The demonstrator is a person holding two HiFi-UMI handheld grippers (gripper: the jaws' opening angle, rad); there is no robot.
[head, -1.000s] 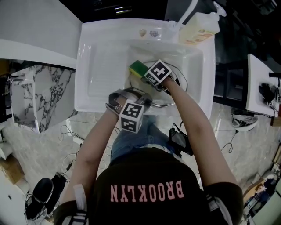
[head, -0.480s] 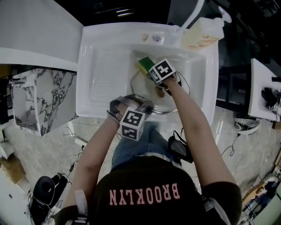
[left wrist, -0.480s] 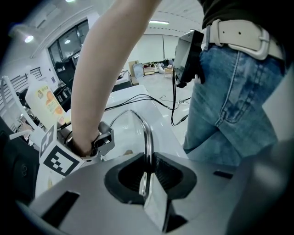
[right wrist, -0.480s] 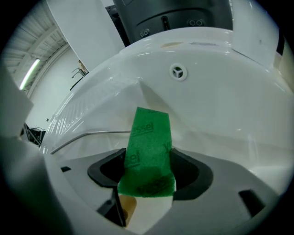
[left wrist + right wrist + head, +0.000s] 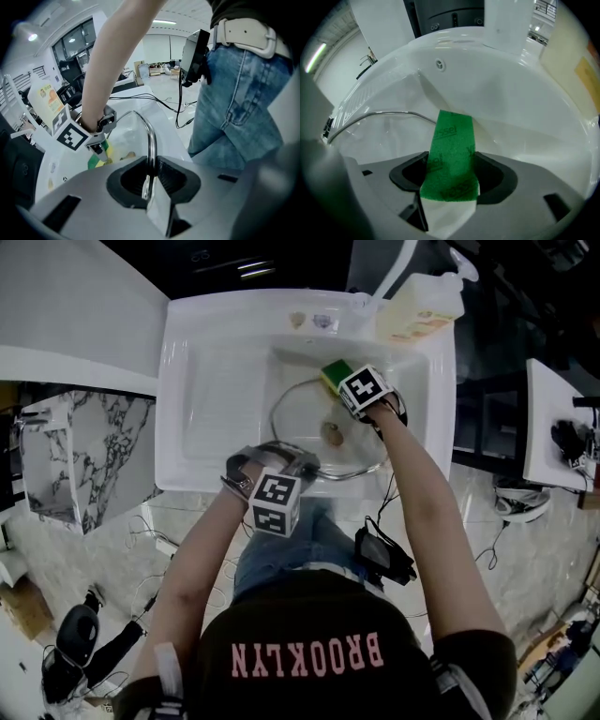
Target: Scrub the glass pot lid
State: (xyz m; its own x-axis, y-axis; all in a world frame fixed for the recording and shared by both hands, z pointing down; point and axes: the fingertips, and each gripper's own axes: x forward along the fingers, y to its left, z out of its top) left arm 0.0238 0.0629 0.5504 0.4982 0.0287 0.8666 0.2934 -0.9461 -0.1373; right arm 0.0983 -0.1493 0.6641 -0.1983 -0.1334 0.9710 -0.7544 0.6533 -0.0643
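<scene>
The glass pot lid point(image 5: 309, 418) faces up, left tongs point(image 5: 149, 176) clamping its near rim. Only the right gripper view shows the right tongs point(image 5: 450, 176) gripping the sponge point(image 5: 452, 140)

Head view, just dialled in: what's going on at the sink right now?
A person works over the white sink with a gripper in each hand. The left gripper is clamped on the metal rim of the round glass pot lid at its near edge, steadying it in the basin. The right gripper grips a green-and-yellow scrubbing sponge at the lid's far side. Whether the sponge presses the glass is unclear.
</scene>
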